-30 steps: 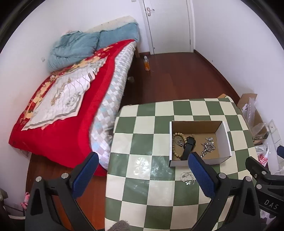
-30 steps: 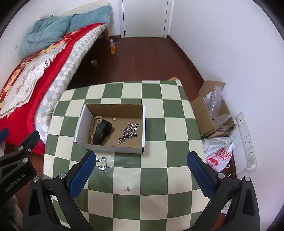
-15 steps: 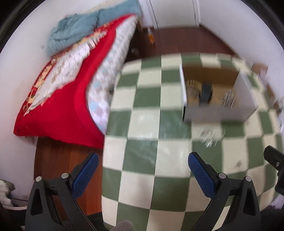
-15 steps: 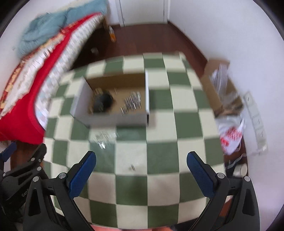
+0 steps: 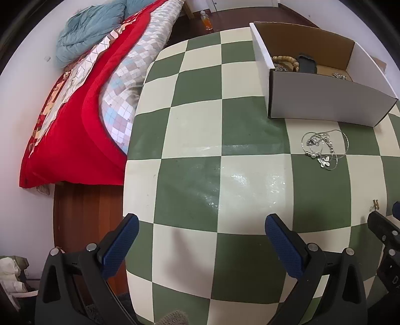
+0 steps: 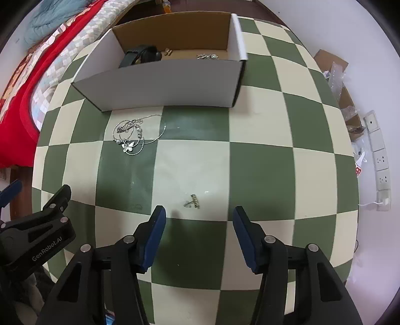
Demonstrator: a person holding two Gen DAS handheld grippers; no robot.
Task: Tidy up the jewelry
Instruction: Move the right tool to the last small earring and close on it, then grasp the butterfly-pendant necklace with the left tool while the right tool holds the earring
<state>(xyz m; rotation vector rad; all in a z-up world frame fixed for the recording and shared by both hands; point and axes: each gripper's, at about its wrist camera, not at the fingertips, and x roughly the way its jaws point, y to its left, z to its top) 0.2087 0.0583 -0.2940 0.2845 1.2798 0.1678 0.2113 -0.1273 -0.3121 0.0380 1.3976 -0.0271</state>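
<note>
A white cardboard box (image 6: 160,82) stands on the green and cream checked table (image 6: 262,160); it also shows in the left wrist view (image 5: 325,102). Inside it lie a black band (image 6: 140,56), a wooden bead bracelet (image 5: 285,60) and silver pieces (image 6: 207,57). A silver necklace with a butterfly pendant (image 6: 131,136) lies loose in front of the box, also in the left wrist view (image 5: 322,150). A small earring (image 6: 193,200) lies just ahead of my open, empty right gripper (image 6: 198,220). My left gripper (image 5: 201,230) is open and empty, low over the table's near left part.
A bed with a red quilt (image 5: 75,105) stands left of the table. A power strip (image 6: 378,160) and a cardboard box with plastic bags (image 6: 337,72) lie on the floor at the right. An orange bottle (image 5: 206,21) stands on the wooden floor.
Both grippers have dropped low and moved in toward the table; the box and necklace now look much closer. The right gripper's fingers have narrowed and now sit just short of the earring.
</note>
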